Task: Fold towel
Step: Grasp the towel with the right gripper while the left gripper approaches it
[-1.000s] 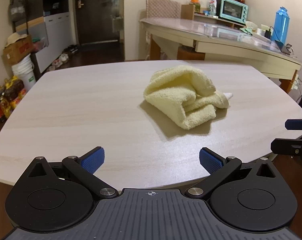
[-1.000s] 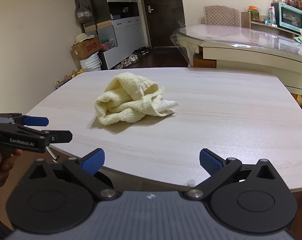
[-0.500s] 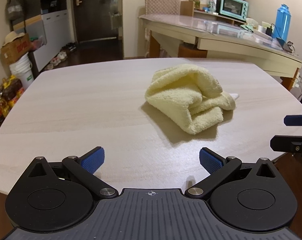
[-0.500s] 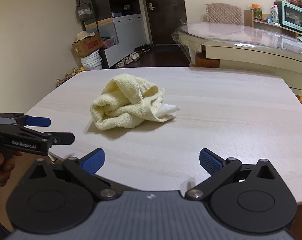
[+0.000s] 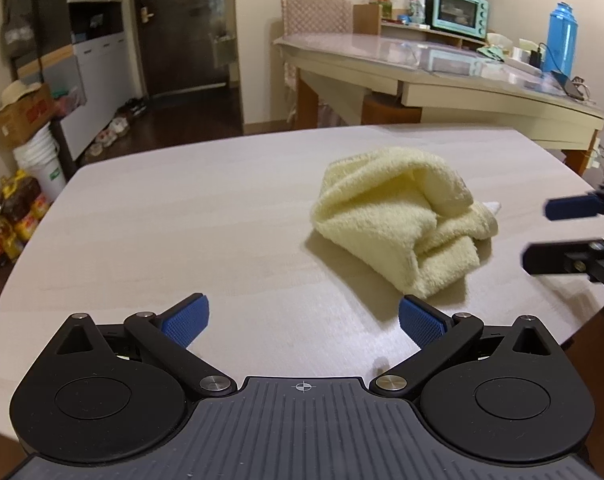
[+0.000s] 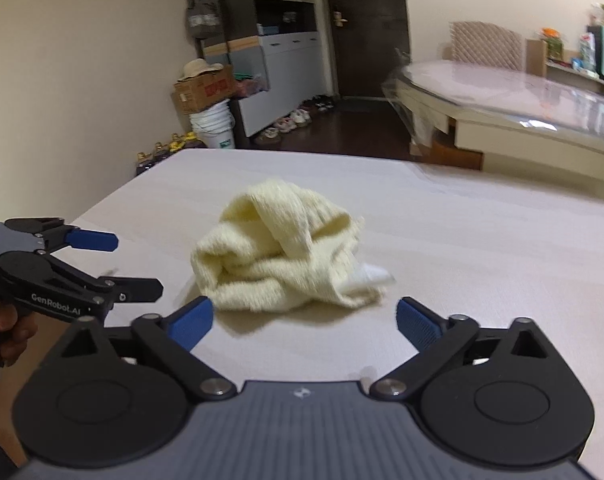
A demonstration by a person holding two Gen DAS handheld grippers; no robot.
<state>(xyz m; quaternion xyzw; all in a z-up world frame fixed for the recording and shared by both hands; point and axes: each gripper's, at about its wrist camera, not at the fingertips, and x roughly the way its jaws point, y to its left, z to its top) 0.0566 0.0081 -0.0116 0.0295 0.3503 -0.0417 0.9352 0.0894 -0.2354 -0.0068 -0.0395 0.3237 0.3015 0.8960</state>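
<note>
The pale yellow terry-cloth towel (image 5: 402, 220) lies crumpled in a loose heap on the light wood-grain bench (image 5: 182, 220), with a small white tag (image 6: 372, 272) protruding from its edge. In the left wrist view the towel sits at 1 o'clock from the left gripper (image 5: 304, 316); in the right wrist view it sits at 11 o'clock, just beyond the right gripper (image 6: 304, 316). The towel is not held; no finger touches it. The left gripper has its blue-padded fingers (image 5: 186, 316) spread wide apart over the near bench edge, with nothing between them. The right gripper likewise has its blue-padded fingers (image 6: 416, 322) spread apart and holds nothing. Each gripper appears side-on in the other camera: the right gripper at 3 o'clock in the left wrist view, the left gripper at 9 o'clock in the right wrist view, both near the towel and clear of it. Beyond the bench, at 1 o'clock in the left wrist view, a long beige glass-topped table (image 5: 442, 68) carries a teal toaster oven (image 5: 460, 16) and a blue flask (image 5: 560, 38).
</note>
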